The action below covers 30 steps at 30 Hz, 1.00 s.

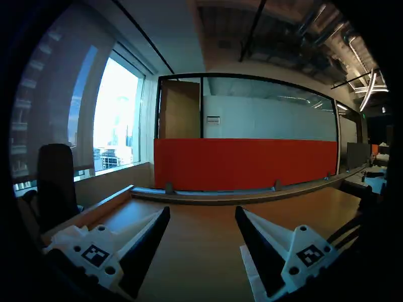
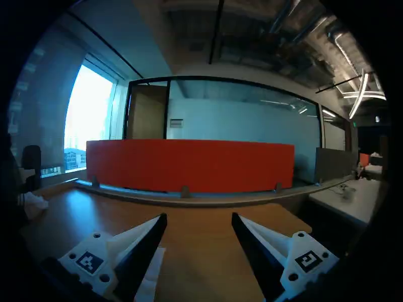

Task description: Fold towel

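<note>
My left gripper is open and hovers level over a wooden desk, with nothing between its fingers. A strip of white towel shows on the desk just inside its right finger, and another white bit peeks out behind its left finger. My right gripper is open too, over the same desk. A white towel edge lies below its left finger. Most of the towel is hidden beneath both grippers.
An orange partition with glass above it closes the desk's far edge. A black chair back stands at the left by the window. A crumpled white object lies on the desk's left. Another white desk adjoins on the right.
</note>
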Each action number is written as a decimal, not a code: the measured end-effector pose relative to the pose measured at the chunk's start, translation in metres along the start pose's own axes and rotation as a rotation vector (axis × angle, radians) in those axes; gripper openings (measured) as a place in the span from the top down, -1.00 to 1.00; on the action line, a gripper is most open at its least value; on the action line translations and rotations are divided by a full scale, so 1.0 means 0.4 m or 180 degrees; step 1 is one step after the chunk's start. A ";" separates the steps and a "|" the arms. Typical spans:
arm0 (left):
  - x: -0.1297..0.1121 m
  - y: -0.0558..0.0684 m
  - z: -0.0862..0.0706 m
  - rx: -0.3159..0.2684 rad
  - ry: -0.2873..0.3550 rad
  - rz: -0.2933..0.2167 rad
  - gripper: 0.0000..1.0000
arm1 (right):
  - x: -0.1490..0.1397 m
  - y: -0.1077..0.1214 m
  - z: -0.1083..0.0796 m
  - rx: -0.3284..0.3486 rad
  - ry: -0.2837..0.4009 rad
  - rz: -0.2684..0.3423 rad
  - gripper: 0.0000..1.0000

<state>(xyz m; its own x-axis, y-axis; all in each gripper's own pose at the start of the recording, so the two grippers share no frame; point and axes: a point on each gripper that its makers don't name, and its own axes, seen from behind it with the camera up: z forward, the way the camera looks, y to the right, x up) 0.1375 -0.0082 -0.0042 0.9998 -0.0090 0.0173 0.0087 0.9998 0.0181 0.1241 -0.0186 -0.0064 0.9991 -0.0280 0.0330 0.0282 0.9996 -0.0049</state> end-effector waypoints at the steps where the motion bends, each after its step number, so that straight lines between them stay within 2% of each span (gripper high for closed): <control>1: 0.017 0.001 -0.001 -0.0001 -0.0005 0.0013 -0.91 | 0.014 0.002 -0.001 -0.0004 0.0003 -0.0002 -0.99; 9: 0.103 0.012 -0.011 -0.0029 -0.0086 0.0042 -0.91 | 0.099 0.016 -0.016 -0.0054 -0.0029 0.0010 -0.98; 15: 0.134 0.030 -0.021 -0.0119 -0.0199 0.0092 -0.91 | 0.134 0.006 -0.022 0.0044 -0.0146 -0.0047 -0.99; 22: 0.134 0.062 -0.031 -0.0345 -0.0381 0.0197 -0.91 | 0.154 -0.026 -0.030 0.0321 -0.0269 -0.0169 -0.99; 30: 0.124 0.113 -0.048 -0.0706 -0.0556 0.0357 -0.91 | 0.148 -0.084 -0.051 0.0740 -0.0465 -0.0379 -0.99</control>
<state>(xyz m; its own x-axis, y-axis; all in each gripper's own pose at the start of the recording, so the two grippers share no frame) 0.1880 0.0368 -0.0217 0.9768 0.1179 0.1788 -0.0787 0.9741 -0.2121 0.1831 -0.0538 -0.0247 0.9734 -0.1608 0.1632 0.1197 0.9644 0.2360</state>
